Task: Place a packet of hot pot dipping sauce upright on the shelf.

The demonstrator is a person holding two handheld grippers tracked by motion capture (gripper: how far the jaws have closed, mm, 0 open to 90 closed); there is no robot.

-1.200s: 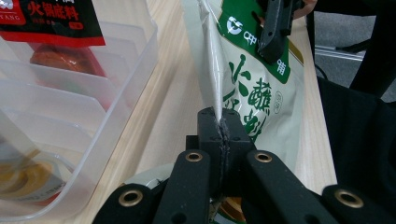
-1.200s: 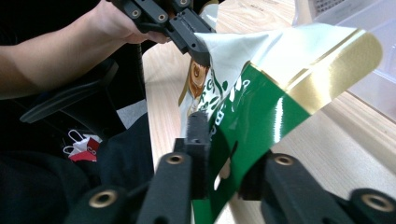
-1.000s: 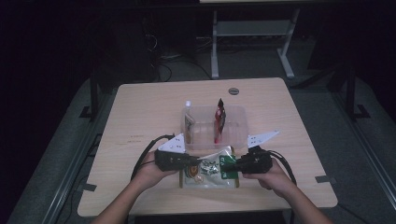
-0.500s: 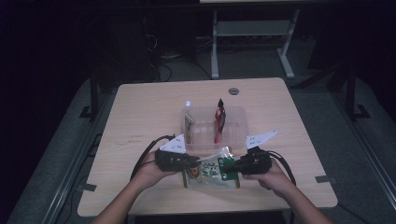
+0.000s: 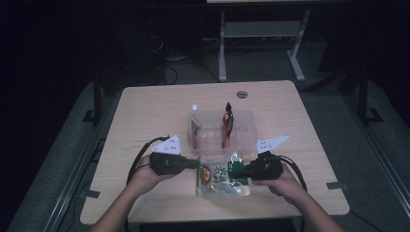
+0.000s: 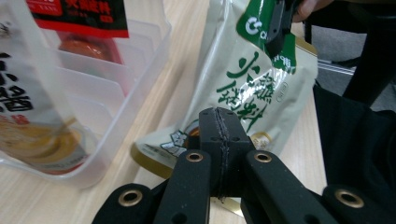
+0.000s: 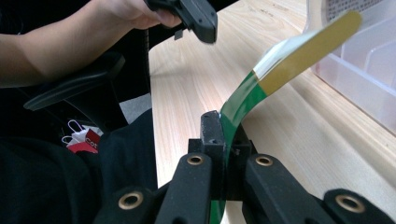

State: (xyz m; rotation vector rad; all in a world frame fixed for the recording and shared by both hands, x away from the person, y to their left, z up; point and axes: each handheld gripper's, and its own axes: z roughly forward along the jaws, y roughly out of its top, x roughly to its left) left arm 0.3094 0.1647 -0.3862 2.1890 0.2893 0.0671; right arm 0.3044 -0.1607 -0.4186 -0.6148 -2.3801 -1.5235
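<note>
Pale wood-grain table (image 5: 145,111), glossy crinkled foil pouch (image 5: 220,178) pinched flat by left gripper (image 5: 197,164) and right gripper (image 5: 233,170).

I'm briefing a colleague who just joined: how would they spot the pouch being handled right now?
Start at the clear plastic bin in the middle of the wooden table. Just in front of it, toward the person, lies the beige-and-green pouch, clamped between the left gripper and the right gripper. Unlike the two pouches standing in the bin, it lies outside.

Pouch (image 5: 221,177) now lifted between tongs
</note>
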